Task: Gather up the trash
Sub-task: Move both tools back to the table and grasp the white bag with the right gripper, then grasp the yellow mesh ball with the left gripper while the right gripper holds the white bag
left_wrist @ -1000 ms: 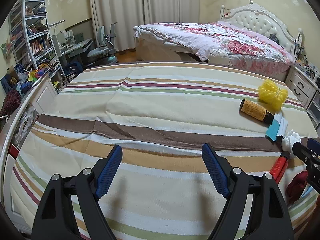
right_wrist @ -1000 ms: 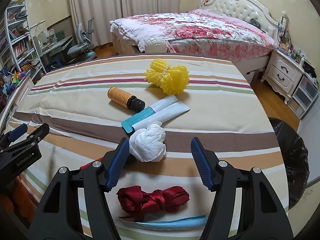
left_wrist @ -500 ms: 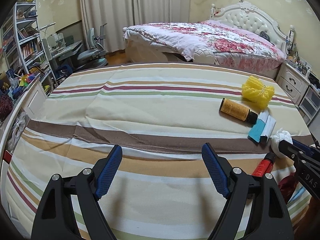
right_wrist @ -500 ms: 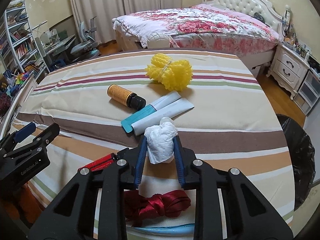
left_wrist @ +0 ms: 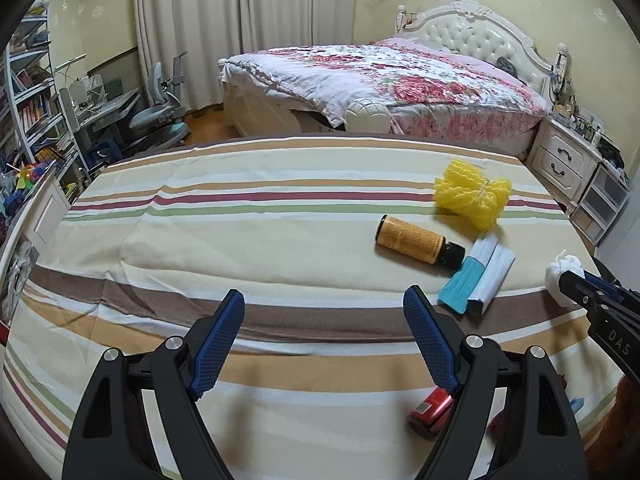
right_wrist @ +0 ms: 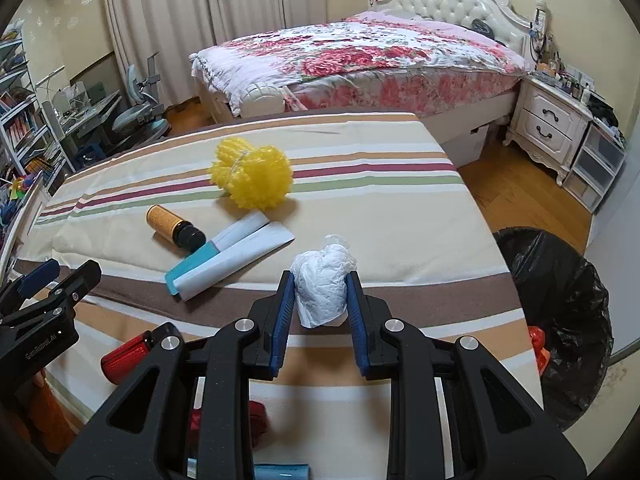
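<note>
My right gripper point(right_wrist: 320, 286) is shut on a crumpled white tissue point(right_wrist: 323, 280) and holds it above the striped bedcover point(right_wrist: 360, 160); the tissue also shows in the left wrist view point(left_wrist: 562, 270). A black-lined trash bin point(right_wrist: 556, 300) stands on the floor right of the bed. My left gripper point(left_wrist: 324, 328) is open and empty over the striped cover point(left_wrist: 240, 240). An orange bottle point(left_wrist: 418, 242), a white-and-teal tube point(left_wrist: 478, 278), a yellow spiky bundle point(left_wrist: 472, 194) and a red tube point(left_wrist: 434, 410) lie on the cover.
A dark red ribbon point(right_wrist: 256, 418) and a blue item point(right_wrist: 280, 472) lie under my right gripper. A floral bed point(right_wrist: 360, 56) stands behind, a white nightstand point(right_wrist: 548, 124) at right, shelves and a desk chair point(left_wrist: 160, 116) at left.
My right gripper closed on the tissue, then lifted it and swung right toward the bin. My left gripper moved right, closer to the bottle and tube.
</note>
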`<state>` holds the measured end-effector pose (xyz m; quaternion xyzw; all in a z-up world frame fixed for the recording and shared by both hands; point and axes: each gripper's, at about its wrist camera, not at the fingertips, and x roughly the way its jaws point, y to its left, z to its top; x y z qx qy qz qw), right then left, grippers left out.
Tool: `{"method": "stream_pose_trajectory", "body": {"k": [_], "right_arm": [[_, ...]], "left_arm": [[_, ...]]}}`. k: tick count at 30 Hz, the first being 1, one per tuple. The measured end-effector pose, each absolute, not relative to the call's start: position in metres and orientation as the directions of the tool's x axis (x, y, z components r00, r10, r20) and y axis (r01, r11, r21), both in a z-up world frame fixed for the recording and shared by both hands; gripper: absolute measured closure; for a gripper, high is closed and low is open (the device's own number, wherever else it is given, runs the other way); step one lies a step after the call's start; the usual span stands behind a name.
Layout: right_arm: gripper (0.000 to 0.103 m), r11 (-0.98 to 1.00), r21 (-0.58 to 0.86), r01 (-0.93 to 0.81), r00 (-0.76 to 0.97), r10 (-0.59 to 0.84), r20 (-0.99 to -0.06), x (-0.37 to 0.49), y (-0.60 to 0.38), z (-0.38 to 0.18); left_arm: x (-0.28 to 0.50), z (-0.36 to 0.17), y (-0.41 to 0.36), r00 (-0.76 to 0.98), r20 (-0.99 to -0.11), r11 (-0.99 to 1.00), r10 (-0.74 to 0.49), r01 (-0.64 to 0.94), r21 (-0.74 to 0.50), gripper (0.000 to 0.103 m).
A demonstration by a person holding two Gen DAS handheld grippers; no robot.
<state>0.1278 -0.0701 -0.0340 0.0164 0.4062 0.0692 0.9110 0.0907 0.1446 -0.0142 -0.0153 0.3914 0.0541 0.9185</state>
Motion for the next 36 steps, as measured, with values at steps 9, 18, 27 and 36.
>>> {"method": "stream_pose_trajectory", "body": {"k": [9, 18, 27, 36], "right_arm": [[0.077, 0.992, 0.086, -0.087, 0.662, 0.122, -0.740, 0.154, -0.093, -0.039], [0.077, 0.991, 0.096, -0.093, 0.665, 0.133, -0.735, 0.182, -0.103, -0.041], [0.077, 0.988, 0.102, -0.115, 0.671, 0.153, -0.726, 0.209, -0.104, -0.040], [0.076, 0.985, 0.116, -0.129, 0.668, 0.173, -0.724, 0.214, -0.103, -0.043]], "left_arm": [[0.125, -0.007, 0.097, 0.699, -0.714, 0.999, 0.035, -0.021, 0.029, 0.024], [0.164, -0.011, 0.063, 0.694, -0.720, 0.997, 0.026, 0.032, 0.066, 0.023], [0.193, -0.023, 0.044, 0.667, -0.744, 0.993, 0.036, 0.060, 0.102, 0.022], [0.208, -0.029, 0.043, 0.644, -0.764, 0.993, 0.029, 0.068, 0.095, 0.021]]}}
